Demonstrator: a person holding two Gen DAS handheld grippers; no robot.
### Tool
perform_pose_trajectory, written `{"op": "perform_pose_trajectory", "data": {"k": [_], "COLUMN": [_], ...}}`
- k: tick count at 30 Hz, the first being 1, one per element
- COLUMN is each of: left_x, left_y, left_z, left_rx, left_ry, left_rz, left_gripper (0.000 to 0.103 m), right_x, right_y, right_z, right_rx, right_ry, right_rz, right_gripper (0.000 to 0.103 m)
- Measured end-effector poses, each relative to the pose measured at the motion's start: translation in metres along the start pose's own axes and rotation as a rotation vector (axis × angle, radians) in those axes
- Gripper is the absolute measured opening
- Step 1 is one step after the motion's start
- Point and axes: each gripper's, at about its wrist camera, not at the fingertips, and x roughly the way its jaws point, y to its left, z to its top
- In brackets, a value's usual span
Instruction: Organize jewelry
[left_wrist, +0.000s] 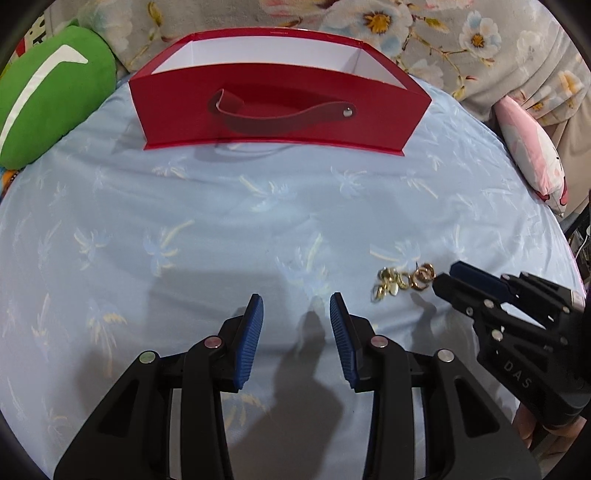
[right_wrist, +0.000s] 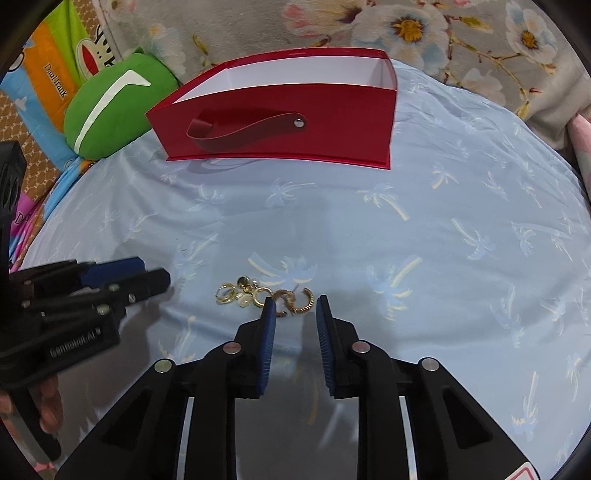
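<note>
A small heap of gold earrings (right_wrist: 242, 293) lies on the light blue bedsheet (right_wrist: 443, 221). My right gripper (right_wrist: 294, 307) points down at the heap's right end. A ribbed gold hoop (right_wrist: 301, 302) sits at the gap between its blue pads, which stand apart from it. In the left wrist view the same heap (left_wrist: 391, 284) lies right of my left gripper (left_wrist: 296, 306), which is open over bare sheet. The right gripper (left_wrist: 445, 278) reaches the heap from the right. An open red box (left_wrist: 280, 110) with a strap handle stands at the back. In the right wrist view the left gripper (right_wrist: 157, 275) is left of the heap.
A green cushion (left_wrist: 48, 107) lies left of the red box (right_wrist: 332, 125), and a pink pillow (left_wrist: 532, 155) at the right edge. A floral blanket (left_wrist: 443, 29) runs along the back. Bare palm-print sheet (left_wrist: 258, 206) spans the ground between heap and box.
</note>
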Motion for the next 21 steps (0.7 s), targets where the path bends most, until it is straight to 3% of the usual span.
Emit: {"op": "perform_pose_trajectory", "data": {"k": [8,10,21], "left_x": [0.000,0.000,-0.008], "left_y": [-0.001,-0.001,-0.013], "left_z": [-0.002,-0.002,0.003], "left_rx": [-0.005,-0.006,-0.001], "left_ry": [0.006,0.004,-0.013], "left_rz": [-0.002,-0.003,-0.036], "left_gripper": [0.036,0.036,0.036], "right_x": [0.015,0.016,-0.017], "right_y": [0.004,0.003,-0.024], "right_z": [0.004,0.003,-0.010], "right_rx": [-0.005,0.002,0.082], "right_ry": [0.025,0.027,-0.021], "right_rz": [0.009,0.009,-0.013], "right_gripper": [0.014,0.008,0.008]}}
